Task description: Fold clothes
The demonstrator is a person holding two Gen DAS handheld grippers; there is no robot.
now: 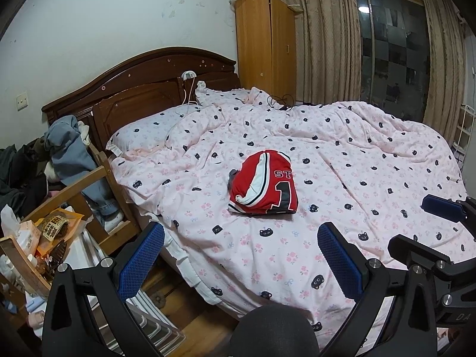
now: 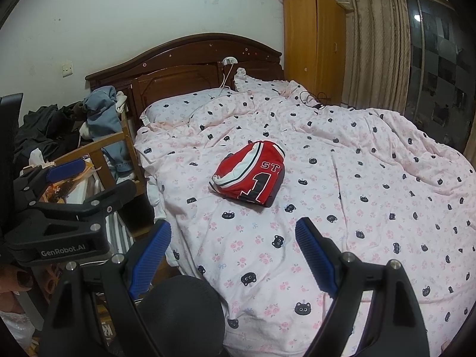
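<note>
1. Two grippers hover above the near edge of the bed, both empty. The left gripper [image 1: 241, 258] has its blue pads spread wide with nothing between them, and the right gripper [image 2: 233, 255] is spread just as wide, also with nothing between its pads.
2. Left of the bed, a wooden rack [image 1: 89, 190] carries draped blue jeans [image 1: 74, 154] and dark clothes, with snack packets [image 1: 56, 226] and tissues below. These sit well apart from the work area.
3. At the middle of the pink cat-print duvet [image 1: 342, 178] lies the red jersey [image 1: 264, 183], already folded into a compact bundle with the numeral and letters showing on top. It rests flat, touched by neither gripper.
4. Judging by that bundle, the fold on this garment looks finished, so the step in hand seems to be a pause between items.
5. Next move would likely call for either setting the bundle aside or fetching another garment, perhaps from the rack; either needs a reach forward and a closing of the pads on cloth.
6. Rumpled duvet ridges and a white cable [image 1: 190, 92] near the headboard [image 1: 134, 89] could snag fabric, though neither blocks the jersey.
7. At right, a wardrobe [image 1: 264, 44], curtains [image 1: 327, 35] and dark window [image 1: 392, 53] stand clear of reach.
</note>
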